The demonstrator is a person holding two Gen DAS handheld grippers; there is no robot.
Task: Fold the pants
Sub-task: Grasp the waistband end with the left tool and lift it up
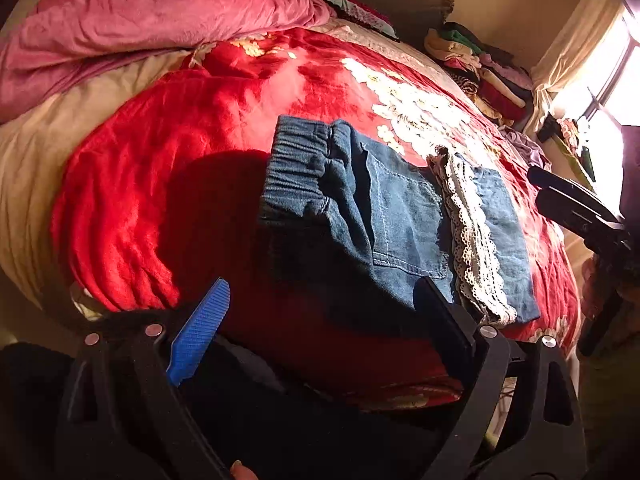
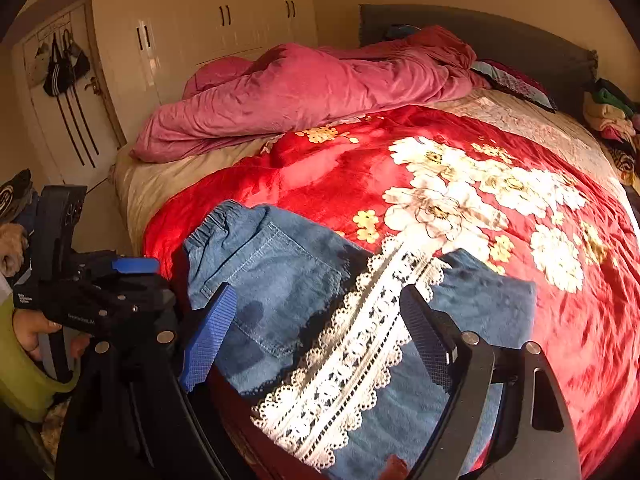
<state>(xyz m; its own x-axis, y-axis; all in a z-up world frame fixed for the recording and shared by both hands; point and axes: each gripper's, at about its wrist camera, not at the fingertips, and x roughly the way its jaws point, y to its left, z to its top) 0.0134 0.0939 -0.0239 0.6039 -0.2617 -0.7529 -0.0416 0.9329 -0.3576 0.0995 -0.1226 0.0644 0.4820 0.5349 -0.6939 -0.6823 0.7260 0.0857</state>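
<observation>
Blue denim pants (image 1: 384, 216) lie folded on the red floral blanket (image 1: 168, 168), elastic waistband at the left, white lace-trimmed hems (image 1: 472, 240) laid across the right part. My left gripper (image 1: 320, 312) is open and empty, just short of the pants' near edge. In the right wrist view the pants (image 2: 280, 280) and lace hems (image 2: 360, 336) lie directly under my right gripper (image 2: 316, 320), which is open and empty, its fingers spread above the lace. The right gripper also shows at the right edge of the left wrist view (image 1: 576, 208); the left gripper shows at the left of the right wrist view (image 2: 100, 296).
A crumpled pink duvet (image 2: 312, 88) lies at the head of the bed. Piles of clothes (image 1: 480, 64) sit beside the bed near a bright window (image 1: 608, 96). White wardrobes (image 2: 208, 28) and a door with hanging bags (image 2: 64, 92) stand beyond the bed.
</observation>
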